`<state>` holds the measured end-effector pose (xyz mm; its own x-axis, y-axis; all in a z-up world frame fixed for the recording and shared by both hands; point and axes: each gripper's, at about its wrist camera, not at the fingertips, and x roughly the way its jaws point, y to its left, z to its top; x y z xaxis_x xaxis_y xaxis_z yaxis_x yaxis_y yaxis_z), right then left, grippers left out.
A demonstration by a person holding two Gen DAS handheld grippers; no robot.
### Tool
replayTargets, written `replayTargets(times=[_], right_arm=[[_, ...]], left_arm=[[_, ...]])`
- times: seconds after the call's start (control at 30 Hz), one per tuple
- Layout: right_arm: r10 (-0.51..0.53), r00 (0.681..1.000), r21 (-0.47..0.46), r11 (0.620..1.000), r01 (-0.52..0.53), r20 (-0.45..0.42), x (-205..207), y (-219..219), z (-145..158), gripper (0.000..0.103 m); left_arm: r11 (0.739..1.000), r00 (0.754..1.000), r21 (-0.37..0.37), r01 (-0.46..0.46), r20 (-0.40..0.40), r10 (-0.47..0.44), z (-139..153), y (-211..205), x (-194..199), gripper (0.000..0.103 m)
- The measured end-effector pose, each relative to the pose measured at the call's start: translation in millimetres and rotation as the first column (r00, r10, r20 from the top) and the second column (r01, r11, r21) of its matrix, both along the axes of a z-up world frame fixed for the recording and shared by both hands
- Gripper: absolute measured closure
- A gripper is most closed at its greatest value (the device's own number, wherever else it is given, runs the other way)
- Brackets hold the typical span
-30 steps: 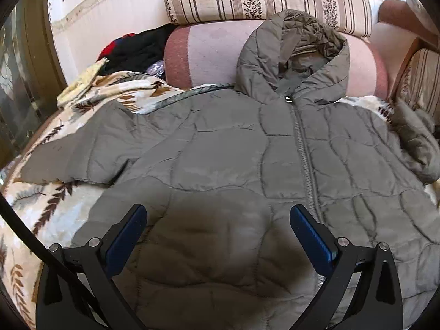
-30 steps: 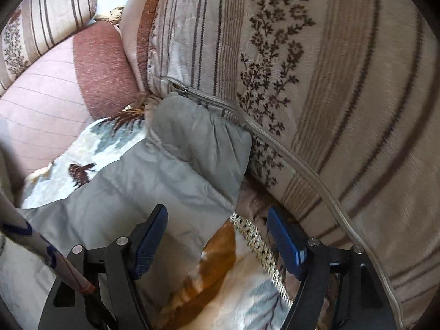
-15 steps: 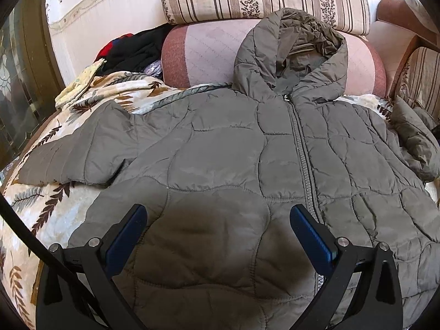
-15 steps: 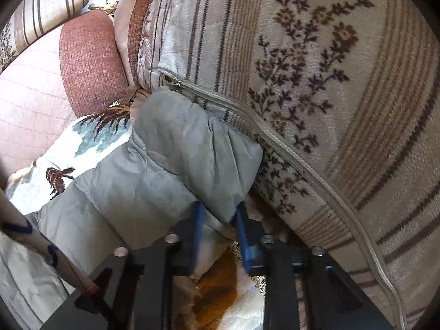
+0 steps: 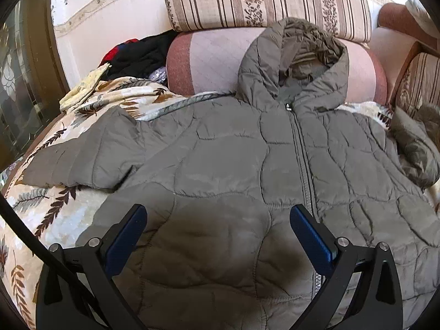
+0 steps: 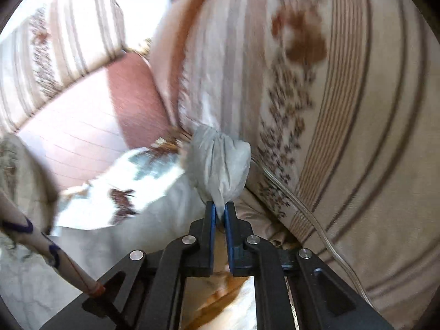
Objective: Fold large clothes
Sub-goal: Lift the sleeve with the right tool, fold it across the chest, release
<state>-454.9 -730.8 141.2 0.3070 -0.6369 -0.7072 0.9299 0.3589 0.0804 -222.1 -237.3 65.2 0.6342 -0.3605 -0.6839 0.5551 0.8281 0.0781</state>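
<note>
A large grey-green quilted hooded jacket [image 5: 233,165] lies zipped and face up on a leaf-patterned blanket [image 5: 41,211], its hood against the sofa back. Its left sleeve [image 5: 82,154] is spread out to the side. My left gripper [image 5: 217,228] is open and empty, hovering above the jacket's lower front. In the right wrist view my right gripper [image 6: 219,211] is shut on the cuff end of the jacket's right sleeve [image 6: 220,162], which bunches up just past the fingertips beside a striped cushion [image 6: 343,137].
A pink bolster [image 5: 214,63] and a striped back cushion [image 5: 261,0] line the sofa back. Dark and red clothes [image 5: 137,55] are piled at the back left. A dark wooden frame [image 5: 33,63] stands at the left edge. A striped stick [image 6: 46,250] crosses the right view's lower left.
My right gripper has closed fully on the sleeve cuff and lifted it away from the blanket; the view is blurred with motion. My left gripper stayed open, nearly still.
</note>
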Motion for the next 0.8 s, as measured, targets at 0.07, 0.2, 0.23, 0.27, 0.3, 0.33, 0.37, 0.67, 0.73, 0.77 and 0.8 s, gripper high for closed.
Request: replayTargets(times=[0.07,0.2,0.23,0.27,0.3,0.33,0.37,0.67,0.73,0.77,0.8], right_arm=[[0.032,0.999,-0.029,0.999,-0.032,0.024,3,19,19,0.096],[0.119,0.991,-0.078,0.99,-0.113,0.067,14,63,56,0.096],[0.144,0.987,-0.089,0.987,-0.137,0.075,19,75,65,0.096],[0.168,0.982,-0.098,0.982,-0.16,0.081,24,88,71,0.096],[0.195,0.977,-0.112,0.976,-0.185,0.082,32,100,76,0.096],[0.223,0.971,-0.125,0.969,-0.212,0.081,39,113,82,0.096],[0.244,0.966,-0.131,0.964,-0.232,0.083,46,120,83,0.096],[0.461,0.879,-0.115,0.886,-0.449,0.119,120,211,93,0.096],[0.508,0.852,-0.097,0.861,-0.499,0.128,138,232,86,0.096],[0.536,0.834,-0.085,0.844,-0.529,0.13,149,245,81,0.096],[0.561,0.817,-0.073,0.828,-0.556,0.132,158,257,76,0.096]], left_arm=[[1.0,1.0,-0.026,-0.005,-0.001,0.005,7,5,0,0.0],[0.996,1.0,-0.086,-0.018,-0.002,0.018,25,21,2,0.0],[0.995,1.0,-0.098,-0.022,0.001,0.022,29,25,2,0.0],[0.994,1.0,-0.107,-0.025,0.003,0.025,32,28,2,0.0],[0.993,1.0,-0.117,-0.029,0.004,0.03,35,32,3,0.0],[0.991,0.999,-0.128,-0.036,0.005,0.037,39,37,4,0.0],[0.99,0.999,-0.136,-0.041,0.007,0.042,41,41,5,0.0],[0.981,0.995,-0.166,-0.096,0.022,0.101,53,72,16,0.0],[0.98,0.993,-0.169,-0.109,0.022,0.115,53,79,19,0.0],[0.979,0.992,-0.169,-0.118,0.021,0.123,53,83,21,0.0],[0.977,0.991,-0.168,-0.128,0.02,0.133,53,85,22,0.0]])
